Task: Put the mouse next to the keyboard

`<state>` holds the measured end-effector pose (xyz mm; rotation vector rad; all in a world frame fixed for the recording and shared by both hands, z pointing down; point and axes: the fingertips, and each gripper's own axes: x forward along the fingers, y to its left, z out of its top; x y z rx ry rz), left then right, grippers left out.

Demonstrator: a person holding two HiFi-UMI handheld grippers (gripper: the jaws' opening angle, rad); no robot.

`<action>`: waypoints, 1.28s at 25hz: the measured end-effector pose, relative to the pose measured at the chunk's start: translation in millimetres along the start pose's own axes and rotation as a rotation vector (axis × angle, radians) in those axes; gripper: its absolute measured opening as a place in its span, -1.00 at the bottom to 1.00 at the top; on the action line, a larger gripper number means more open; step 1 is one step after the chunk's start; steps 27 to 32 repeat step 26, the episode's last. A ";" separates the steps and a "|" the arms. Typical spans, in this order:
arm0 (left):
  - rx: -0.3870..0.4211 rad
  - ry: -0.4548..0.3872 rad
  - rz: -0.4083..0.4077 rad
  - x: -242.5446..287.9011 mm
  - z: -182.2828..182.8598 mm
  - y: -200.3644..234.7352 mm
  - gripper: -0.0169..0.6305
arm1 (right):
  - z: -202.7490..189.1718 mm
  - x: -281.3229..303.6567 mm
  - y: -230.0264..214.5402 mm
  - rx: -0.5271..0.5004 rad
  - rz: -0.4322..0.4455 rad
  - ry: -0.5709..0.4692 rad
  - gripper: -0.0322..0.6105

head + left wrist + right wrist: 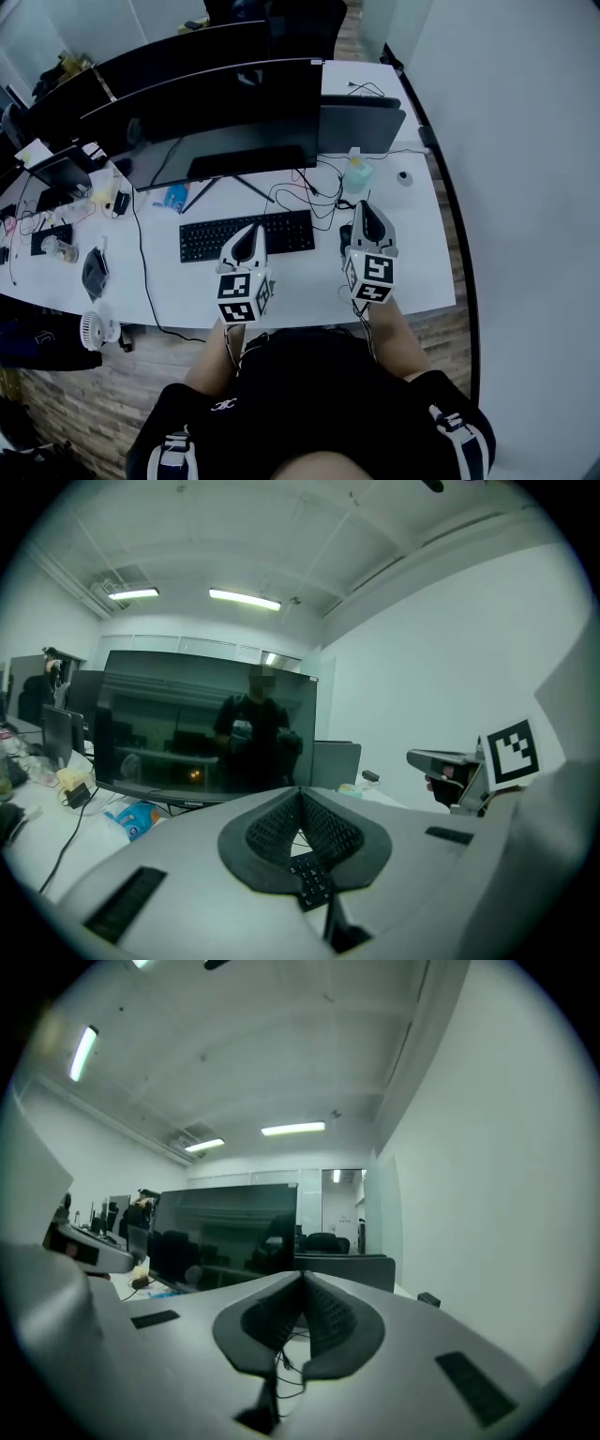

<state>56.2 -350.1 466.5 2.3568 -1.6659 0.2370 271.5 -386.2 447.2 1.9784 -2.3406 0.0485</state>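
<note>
Desk (412,246) white, office rm, monitors (225,112) at back. Left gripper (300,790) & right gripper (302,1278): jaws fully together, holding nothing. Mouse (345,236), I think, sits just right of keyboard (211,240).

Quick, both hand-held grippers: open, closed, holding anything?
Left hand-held gripper: closed, empty.
Right hand-held gripper: closed, empty.

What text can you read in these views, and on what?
"coocaa", as best it reads: lower bezel of the monitor, left gripper view.
Keyboard keys: legends too small to read.
Marker cubes: square patterns only, no letters.
Blue packet: print blurred.
</note>
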 end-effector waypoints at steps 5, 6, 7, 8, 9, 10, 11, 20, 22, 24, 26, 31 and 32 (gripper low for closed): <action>0.005 -0.031 0.001 -4.2 11.0 0.5 -0.91 | 23.6 -18.3 9.6 0.013 0.021 -0.061 -0.86; 0.007 -0.036 0.000 -4.5 12.4 0.0 -0.91 | 23.5 -20.2 9.9 0.017 0.021 -0.062 -0.86; 0.008 -0.039 -0.001 -4.7 13.5 -0.7 -0.91 | 23.0 -21.8 9.7 0.020 0.020 -0.061 -0.86; 0.009 -0.041 -0.002 -4.7 14.5 -1.6 -0.91 | 22.8 -22.9 9.1 0.022 0.020 -0.060 -0.86; 0.010 -0.042 -0.004 -4.6 15.6 -2.5 -0.91 | 22.8 -23.6 8.3 0.024 0.019 -0.058 -0.86; 0.011 -0.044 -0.005 -4.4 16.7 -3.3 -0.91 | 23.2 -24.0 7.4 0.027 0.018 -0.057 -0.86; 0.012 -0.045 -0.007 -4.2 17.7 -4.0 -0.91 | 24.0 -24.2 6.7 0.033 0.018 -0.056 -0.86; 0.023 -0.049 -0.018 -1.0 21.4 -8.1 -0.91 | 27.5 -25.1 6.3 0.065 0.030 -0.065 -0.86; 0.023 -0.049 -0.018 0.0 21.3 -7.6 -0.91 | 27.8 -24.3 6.6 0.067 0.033 -0.068 -0.86; 0.025 -0.050 -0.019 1.4 21.7 -7.8 -0.91 | 28.3 -23.4 6.6 0.067 0.034 -0.072 -0.86; 0.027 -0.052 -0.021 2.5 22.2 -8.3 -0.91 | 28.4 -22.7 6.7 0.066 0.035 -0.074 -0.86; 0.027 -0.052 -0.021 2.5 22.2 -8.3 -0.91 | 28.4 -22.7 6.7 0.066 0.035 -0.074 -0.86; 0.027 -0.052 -0.021 2.5 22.2 -8.3 -0.91 | 28.4 -22.7 6.7 0.066 0.035 -0.074 -0.86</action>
